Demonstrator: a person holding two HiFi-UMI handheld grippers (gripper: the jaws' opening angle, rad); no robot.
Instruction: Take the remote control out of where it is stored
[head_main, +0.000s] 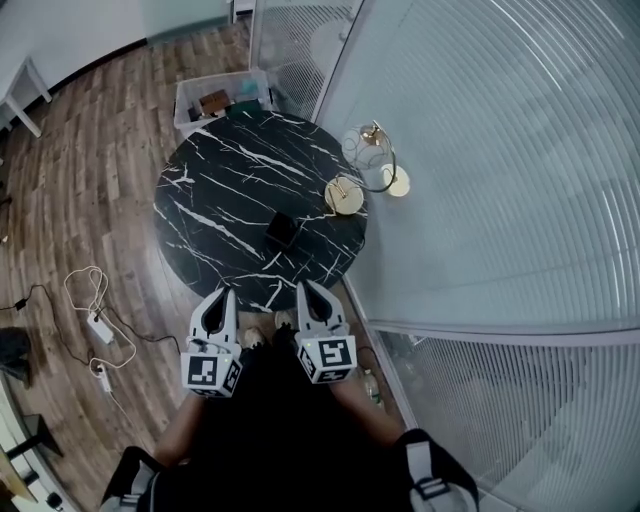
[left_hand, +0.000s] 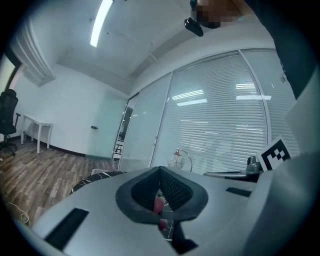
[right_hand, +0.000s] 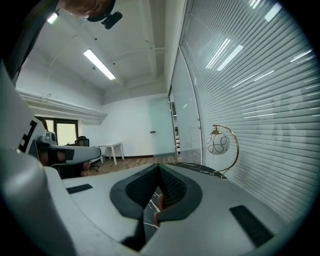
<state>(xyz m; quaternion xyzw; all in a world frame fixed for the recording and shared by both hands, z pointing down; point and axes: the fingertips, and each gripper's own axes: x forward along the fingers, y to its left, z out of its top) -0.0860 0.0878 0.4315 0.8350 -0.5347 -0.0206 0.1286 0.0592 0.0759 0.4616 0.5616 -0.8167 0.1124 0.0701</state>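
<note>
In the head view you held both hand-held grippers low, just before the near edge of the round black marble counter (head_main: 220, 190). The left hand-held gripper (head_main: 222, 292) and the right hand-held gripper (head_main: 304, 287) were both clenched, and neither carried anything. The remote control itself did not show in any view. A small black box (head_main: 281, 231) lay on the counter, toward its near right part, between your grippers and the gold lamp (head_main: 352, 190) at the right edge. I judge that the remote was stored in this box, but its inside could not be seen. A plastic bin (head_main: 215, 100) stood on the floor beyond the far edge and could be another place.

In the left gripper view the jaws were pressed together with nothing between them, and they looked across the counter toward the blinds.

In the right gripper view the jaws were also together and empty, with the lamp to their right.

The step in hand seemed to be the reach. To do it well, you should open one gripper before it arrives, come down on the box from above, steady the box with the other gripper, and keep away from the lamp.
</note>
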